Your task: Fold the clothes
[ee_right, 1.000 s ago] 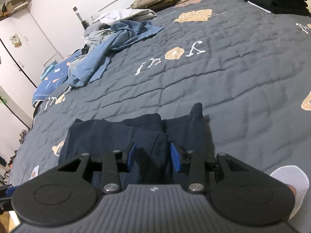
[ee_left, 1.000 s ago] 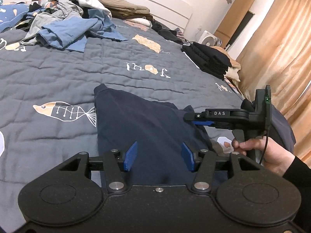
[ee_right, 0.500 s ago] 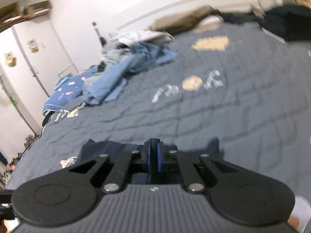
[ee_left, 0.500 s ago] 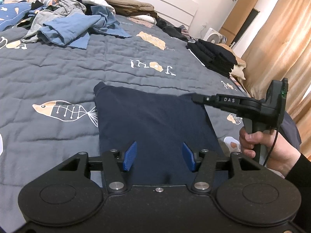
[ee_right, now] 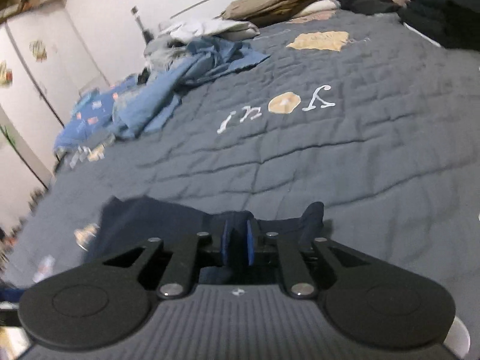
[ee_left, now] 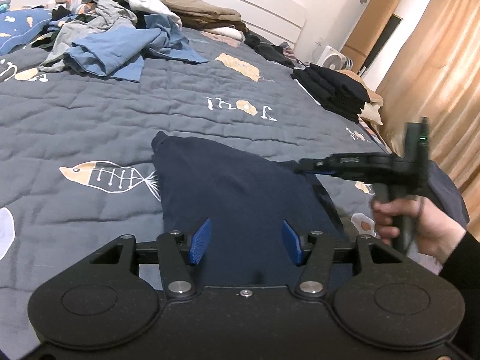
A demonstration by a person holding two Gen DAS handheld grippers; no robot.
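Note:
A dark navy garment (ee_left: 234, 192) lies folded on the grey quilt in front of me; it also shows in the right wrist view (ee_right: 156, 219). My left gripper (ee_left: 244, 241) is open and empty, hovering over the garment's near edge. My right gripper (ee_left: 303, 166) is shut on the garment's right edge, lifting it slightly off the quilt; in its own view (ee_right: 237, 241) a fold of navy cloth sits pinched between the blue pads.
A heap of unfolded blue and grey clothes (ee_left: 120, 45) lies at the far left of the bed. A stack of folded black clothes (ee_left: 333, 90) sits at the right edge. Tan folded items (ee_left: 198, 12) lie by the headboard. Curtains (ee_left: 435, 75) hang at right.
My right gripper closed on the navy garment's edge and drew it up and to the right, spreading the cloth. My left gripper stayed open over the near edge.

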